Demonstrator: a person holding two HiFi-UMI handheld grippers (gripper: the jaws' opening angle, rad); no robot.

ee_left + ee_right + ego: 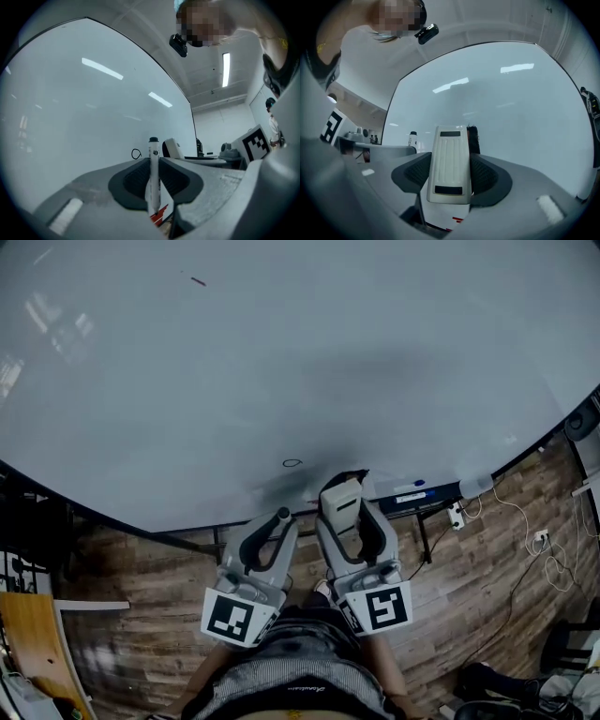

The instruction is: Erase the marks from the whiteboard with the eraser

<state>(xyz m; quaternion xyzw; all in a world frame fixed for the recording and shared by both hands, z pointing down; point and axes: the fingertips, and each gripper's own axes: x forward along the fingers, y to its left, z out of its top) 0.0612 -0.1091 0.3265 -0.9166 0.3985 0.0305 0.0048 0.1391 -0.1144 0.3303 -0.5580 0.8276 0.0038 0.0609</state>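
Note:
A large whiteboard (281, 362) fills the head view. A small black loop mark (292, 463) sits near its lower edge, and it shows as a loop mark (136, 153) in the left gripper view. A tiny dark mark (198, 280) lies near the top. My right gripper (345, 495) is shut on a white eraser (450, 164) with a dark felt side, held close to the board just right of the loop. My left gripper (279, 518) is shut on a white marker (153, 180) with a black cap, below the board's edge.
The board's tray holds a blue marker (412, 495) and a white roll (475, 486) at the right. A wooden floor (159, 577) lies below, with cables and a power strip (457, 514) to the right. A wooden desk edge (33, 643) stands at the lower left.

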